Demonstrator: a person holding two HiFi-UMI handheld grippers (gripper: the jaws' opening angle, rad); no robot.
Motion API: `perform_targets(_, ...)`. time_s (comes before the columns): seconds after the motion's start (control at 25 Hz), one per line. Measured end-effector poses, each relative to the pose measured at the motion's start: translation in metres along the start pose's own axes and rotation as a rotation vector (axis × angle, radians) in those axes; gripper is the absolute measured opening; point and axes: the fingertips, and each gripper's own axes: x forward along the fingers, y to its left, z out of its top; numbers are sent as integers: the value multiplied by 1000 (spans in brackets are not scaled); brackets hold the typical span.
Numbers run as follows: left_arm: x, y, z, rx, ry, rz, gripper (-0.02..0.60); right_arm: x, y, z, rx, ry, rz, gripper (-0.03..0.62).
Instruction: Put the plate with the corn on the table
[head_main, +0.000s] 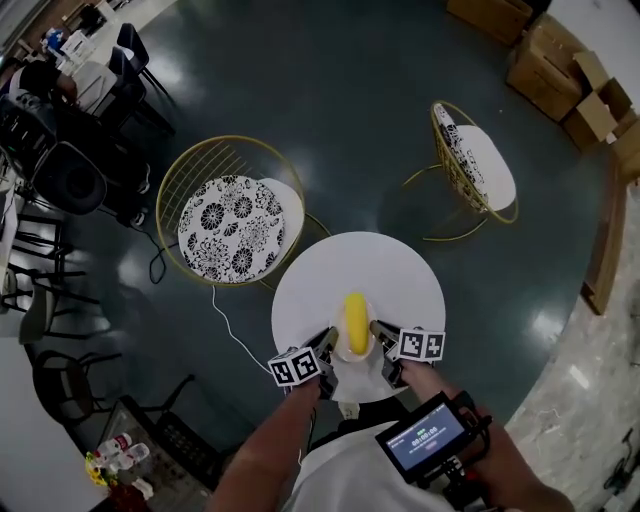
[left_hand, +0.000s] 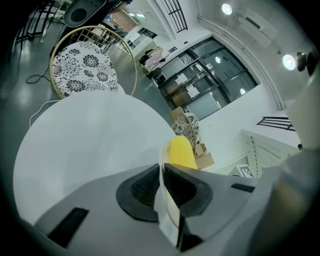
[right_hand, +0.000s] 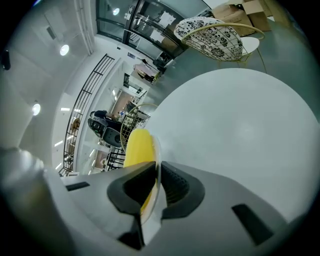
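**Head view, L to R.** Chair (head_main: 232, 228) w/ patterned cushion and gold wire frame stands just beside the round white table (head_main: 360, 268), on its left. Left gripper (head_main: 330, 343) — fingers (left_hand: 142, 189) clenched on the left rim of the plate (head_main: 340, 356). The left gripper view shows the thin white rim edge-on, pinched between the dark finger faces. Corn (head_main: 355, 322), yellow, lies lengthwise on the plate between the two grippers, over the near part of the table. Whether the plate touches the table top cannot be told. Right gripper (head_main: 380, 330) — fingers likewise clamped on the plate's right rim; the corn shows just beyond them in the right gripper view. Device w/ lit screen (head_main: 425, 436) at lower right. Second patterned chair (head_main: 478, 160) stands apart from the table, upper right. Cardboard boxes (head_main: 560, 65) sit on the dark floor (head_main: 300, 80) at far right.
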Motion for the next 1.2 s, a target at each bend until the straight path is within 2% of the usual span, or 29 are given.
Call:
perform_targets(0.48, 45, 8, 30, 9, -5, 60, 25, 28, -23, 44, -44, 13, -59, 35)
perform_targets(0.84, 54, 10, 36, 15, -18, 94, 25, 36, -26, 52, -58, 17, -85, 35)
perform_targets(1.04, 56, 15, 36, 32, -7, 121, 25, 40, -26, 55, -93, 22, -96, 35)
perform_targets(1.2, 59, 20, 32, 50, 14, 148, 26, 41, -29, 54, -83, 23, -108, 35)
